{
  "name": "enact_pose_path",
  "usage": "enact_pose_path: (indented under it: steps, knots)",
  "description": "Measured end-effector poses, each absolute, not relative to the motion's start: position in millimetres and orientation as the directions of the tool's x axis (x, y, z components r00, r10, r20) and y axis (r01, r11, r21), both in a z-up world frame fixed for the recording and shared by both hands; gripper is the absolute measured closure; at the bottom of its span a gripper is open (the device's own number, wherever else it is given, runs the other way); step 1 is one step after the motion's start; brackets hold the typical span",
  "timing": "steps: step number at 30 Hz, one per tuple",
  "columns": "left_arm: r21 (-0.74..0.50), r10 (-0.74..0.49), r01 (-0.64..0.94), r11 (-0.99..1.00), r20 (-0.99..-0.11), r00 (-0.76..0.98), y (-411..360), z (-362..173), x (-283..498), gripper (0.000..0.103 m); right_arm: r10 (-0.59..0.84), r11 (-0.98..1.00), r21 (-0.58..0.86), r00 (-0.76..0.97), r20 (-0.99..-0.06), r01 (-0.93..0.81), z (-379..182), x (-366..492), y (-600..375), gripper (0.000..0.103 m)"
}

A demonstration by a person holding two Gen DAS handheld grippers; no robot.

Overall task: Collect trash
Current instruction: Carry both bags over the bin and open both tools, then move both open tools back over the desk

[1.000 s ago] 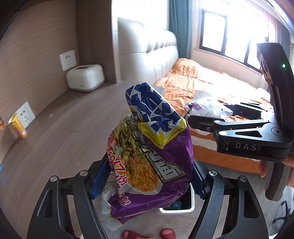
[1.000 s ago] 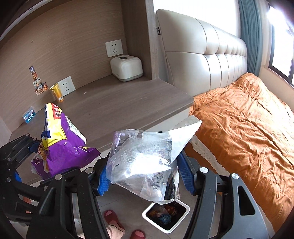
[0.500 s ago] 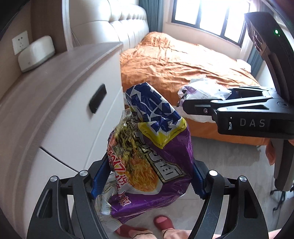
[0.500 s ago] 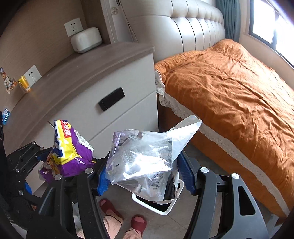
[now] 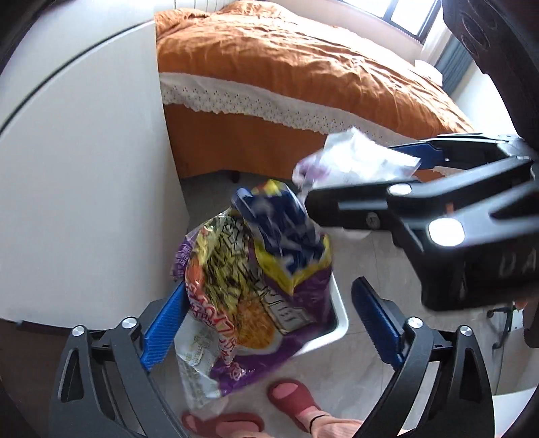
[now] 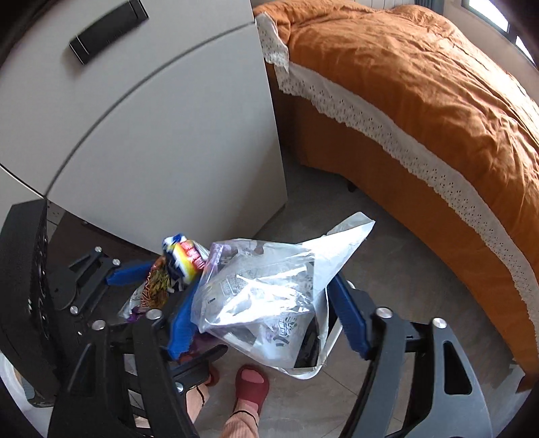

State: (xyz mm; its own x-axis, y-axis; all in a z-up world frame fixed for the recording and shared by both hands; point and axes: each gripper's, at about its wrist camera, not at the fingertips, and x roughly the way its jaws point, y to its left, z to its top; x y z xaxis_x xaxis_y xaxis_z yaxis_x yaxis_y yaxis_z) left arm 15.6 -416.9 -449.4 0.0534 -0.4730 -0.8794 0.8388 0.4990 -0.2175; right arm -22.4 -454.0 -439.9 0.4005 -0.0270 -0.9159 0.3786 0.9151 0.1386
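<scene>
My left gripper (image 5: 269, 323) is open, its blue pads spread wide. The purple and yellow snack bag (image 5: 256, 279) leans against the left pad and hangs over the white trash bin (image 5: 337, 316) on the floor. My right gripper (image 6: 266, 316) is open too, and the clear plastic bag (image 6: 269, 296) sits loose between its pads, above the bin (image 6: 331, 340). In the left wrist view the right gripper (image 5: 414, 175) is up and to the right with the clear bag (image 5: 350, 158). In the right wrist view the snack bag (image 6: 175, 266) shows at left.
A white cabinet (image 5: 84, 168) with a black drawer handle (image 6: 107, 30) stands to the left. The bed with the orange cover (image 6: 421, 101) fills the right. The person's feet in red slippers (image 6: 251, 384) are on the tiled floor beside the bin.
Both grippers dropped from desk height to just above the bin and tilted down. Both sets of jaws opened, so the snack bag and the clear bag are no longer squeezed.
</scene>
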Motion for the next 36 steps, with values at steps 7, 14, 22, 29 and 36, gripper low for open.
enact_pose_path:
  steps: [7,14,22,29,36]
  knots:
    - [-0.266,-0.461,0.829,0.493,-0.887,-0.011,-421,-489,10,0.005,-0.026,0.904,0.124,0.342,-0.939,0.409,-485,-32,-455,0.005]
    - [-0.256,-0.456,0.83,0.495,-0.89,-0.003,-410,-479,1,0.005,-0.041,0.897,0.116,0.341,-0.939,0.427,-473,-36,-455,0.005]
    - [-0.267,-0.489,0.808,0.526,-0.872,0.03,-392,-434,5,0.005,-0.054,0.892,0.113,0.351,-0.935,0.438,-441,-44,-448,0.005]
    - [-0.27,-0.531,0.799,0.537,-0.844,0.072,-381,-384,5,0.005,-0.077,0.9,0.1,0.381,-0.921,0.425,-398,-48,-437,0.005]
    - [-0.234,-0.571,0.797,0.557,-0.805,0.163,-361,-306,-2,0.005,-0.062,0.91,0.135,0.449,-0.892,0.393,-330,-47,-427,0.005]
